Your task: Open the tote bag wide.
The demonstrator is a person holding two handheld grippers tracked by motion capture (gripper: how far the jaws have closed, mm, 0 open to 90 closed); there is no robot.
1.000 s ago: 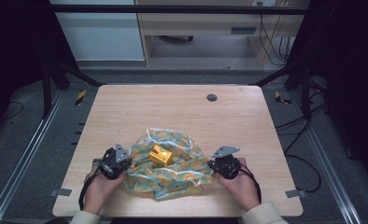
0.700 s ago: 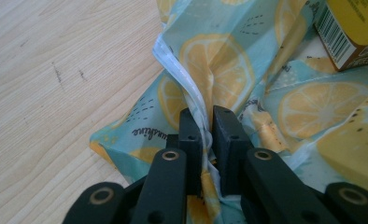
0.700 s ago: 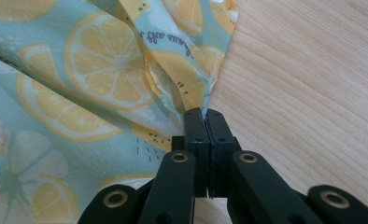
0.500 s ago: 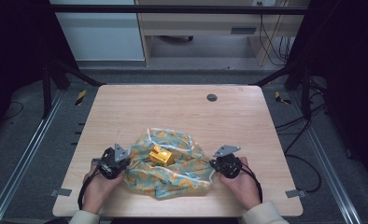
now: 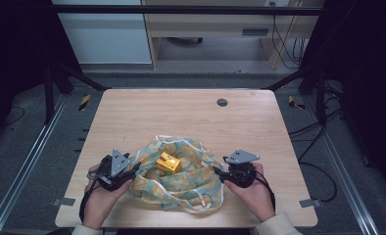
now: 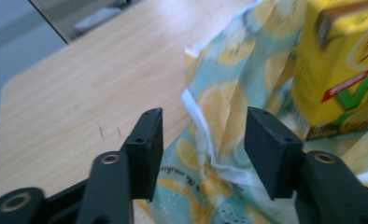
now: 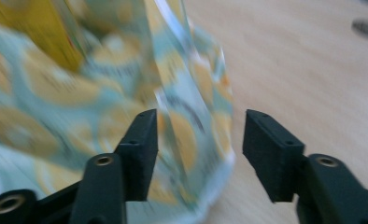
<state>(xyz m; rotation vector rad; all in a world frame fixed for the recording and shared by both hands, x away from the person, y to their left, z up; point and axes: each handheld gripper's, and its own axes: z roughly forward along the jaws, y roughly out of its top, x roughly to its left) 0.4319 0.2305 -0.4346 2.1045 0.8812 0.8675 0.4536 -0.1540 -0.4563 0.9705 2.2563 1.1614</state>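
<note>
High view: a lemon-print cloth bag (image 5: 179, 178) lies crumpled at the near edge of the wooden table (image 5: 181, 115), its long axis running left to right between the left gripper (image 5: 132, 171) and right gripper (image 5: 218, 174). A yellow drink carton (image 5: 169, 163) sits on it. The left gripper view adds the carton's red and green label and white hem between released jaws; the right gripper, jaws also apart, straddles a fabric fold.
</note>
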